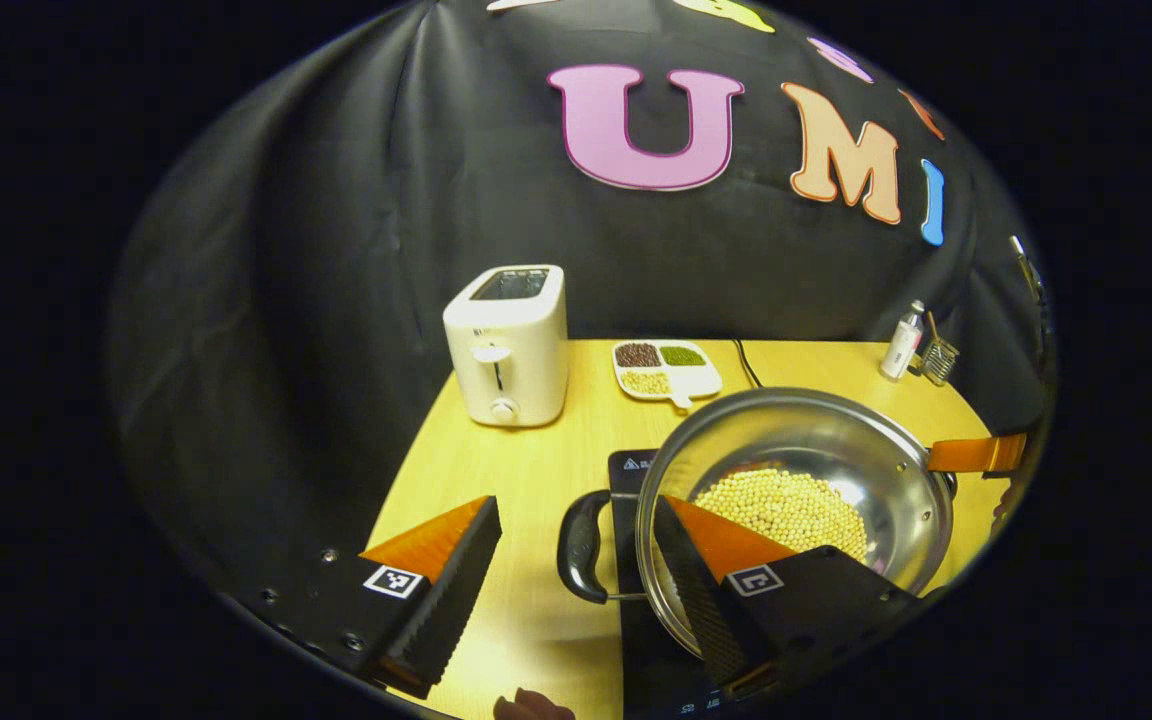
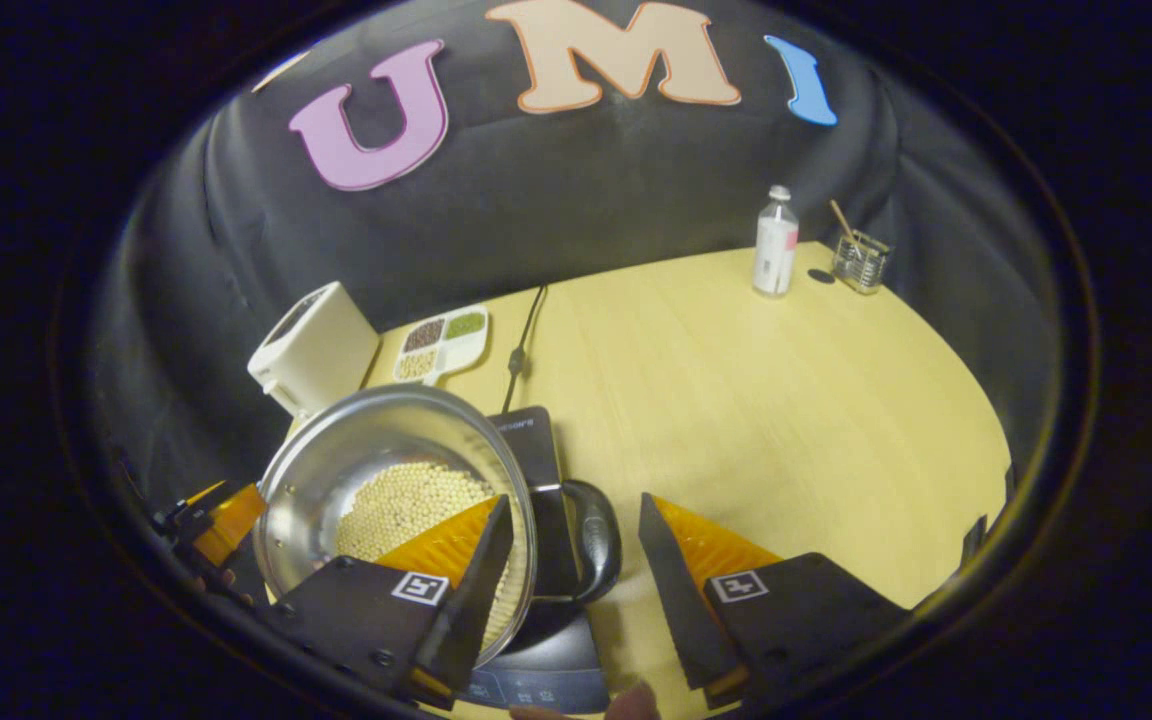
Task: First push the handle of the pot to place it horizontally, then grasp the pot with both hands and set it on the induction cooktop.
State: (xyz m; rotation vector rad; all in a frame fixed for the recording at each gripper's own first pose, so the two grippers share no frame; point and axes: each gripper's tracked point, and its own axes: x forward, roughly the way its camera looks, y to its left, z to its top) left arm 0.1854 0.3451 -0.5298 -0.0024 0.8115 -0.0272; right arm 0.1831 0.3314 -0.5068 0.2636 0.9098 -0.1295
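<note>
- Yellow wood table (image 2: 736,400) fills the booth floor of my view, with black cloth behind it.
- On my left gripper view I see the pot (image 1: 816,450), steel and holding pale beans (image 1: 781,505), sitting over the black cooktop (image 1: 636,560).
- Its black loop handle (image 1: 581,545) sticks out level toward my left gripper (image 1: 576,590), between the two fingers.
- That gripper is spread wide: one finger stands apart over bare table, the other reaches over the pot's rim. Neither presses the handle.
- On my right gripper view the pot (image 2: 386,470) is at lower left on the cooktop (image 2: 536,450), and its other handle (image 2: 591,545) lies in the gap of my right gripper (image 2: 576,590).
- This gripper is spread too: one finger overlaps the pot's rim, the other is beside the handle over the table. I see no pinch.
- The other gripper shows at the pot's far side in each view.
- White toaster (image 1: 506,345) stands at the back left, a divided tray (image 1: 664,370) of grains just beside it.
- A cord (image 2: 521,345) runs back from the cooktop.
- A bottle (image 2: 776,245) and a small wire holder (image 2: 858,262) stand well apart at the far right edge.
</note>
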